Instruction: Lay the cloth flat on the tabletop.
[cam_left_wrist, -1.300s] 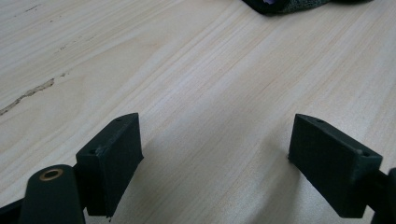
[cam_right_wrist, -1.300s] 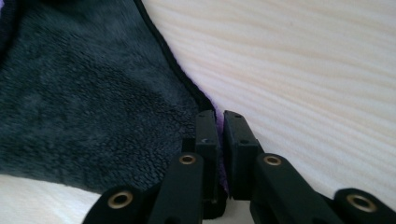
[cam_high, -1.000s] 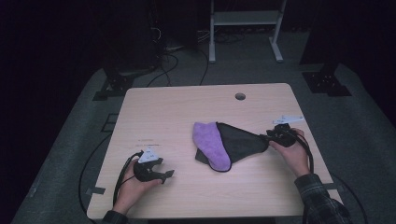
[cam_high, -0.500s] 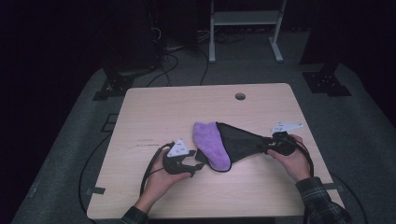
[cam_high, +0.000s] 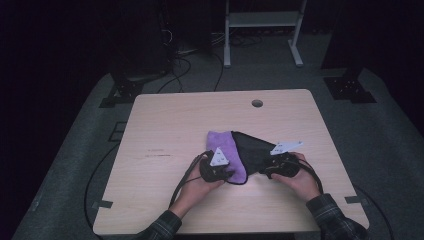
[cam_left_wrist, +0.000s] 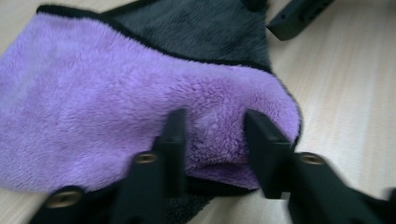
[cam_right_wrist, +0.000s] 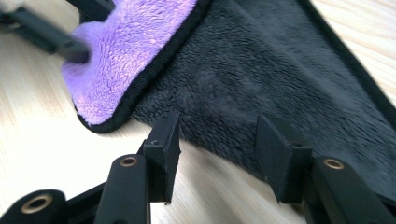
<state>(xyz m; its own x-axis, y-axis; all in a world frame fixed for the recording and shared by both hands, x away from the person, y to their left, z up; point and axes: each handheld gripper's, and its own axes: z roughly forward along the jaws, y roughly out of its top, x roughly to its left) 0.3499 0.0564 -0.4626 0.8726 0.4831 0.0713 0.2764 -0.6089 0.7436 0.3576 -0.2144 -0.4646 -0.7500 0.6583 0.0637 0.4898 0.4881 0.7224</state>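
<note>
cloth (cam_high: 235, 155) part-folded on bench (cam_high: 165, 125) | left tool (cam_left_wrist: 212, 133) closing on purple flap – grip unconfirmed | right tool (cam_right_wrist: 217, 140) opening, empty | folding left

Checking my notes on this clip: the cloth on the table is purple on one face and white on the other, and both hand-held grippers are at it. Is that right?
Not quite: the cloth is purple on one face and black, not white, on the other, as the right gripper view shows. The rest stands: the left hand-held gripper and the right hand-held gripper are both at it on the table.
</note>
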